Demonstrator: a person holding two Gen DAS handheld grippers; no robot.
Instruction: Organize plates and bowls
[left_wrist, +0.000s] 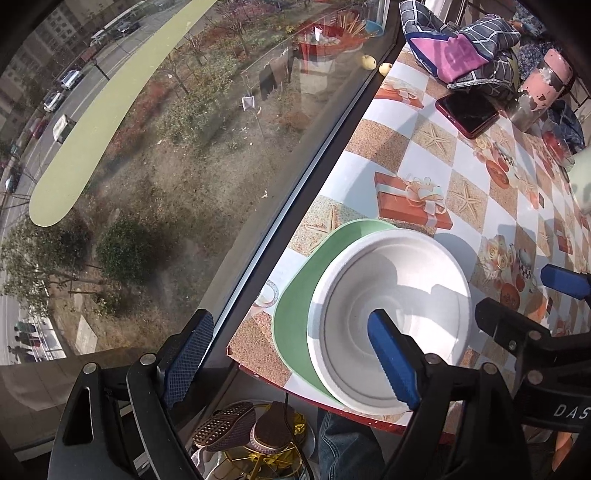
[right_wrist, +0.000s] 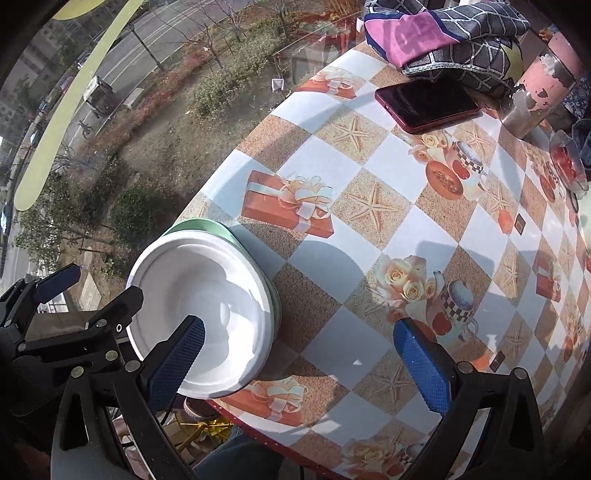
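Table (right_wrist: 369, 173): checked oilcloth with starfish, gift boxes and roses, filling the right wrist view from 12 to 5 o'clock; it stands against a window (left_wrist: 166, 166) looking down on a street and garden.

Folded cloth (right_wrist: 443, 40), grey grid with a pink patch, at 1 o'clock on the table's far side.

Green plate (left_wrist: 295, 306) at the table's near corner beside the window, at 6 o'clock in the left wrist view. White bowl (left_wrist: 391, 317) sits on it, offset toward 3 o'clock so a green crescent shows on the 9 o'clock side. In the right wrist view the bowl (right_wrist: 207, 310) lies at 8 o'clock.

Left gripper (left_wrist: 288, 354): jaws spread wide, holding nothing. One blue pad hangs over the window side, the other pad (left_wrist: 393, 363) over the bowl's inside; contact cannot be told.

Right gripper (right_wrist: 306, 365): jaws wide apart, empty. Its left pad (right_wrist: 177, 365) overlaps the bowl's near rim, the other hangs over bare cloth.

Dark phone (right_wrist: 424, 105) in a red case, just in front of the folded cloth. Pink flaking cup (right_wrist: 535, 96) at 2 o'clock, near the phone.
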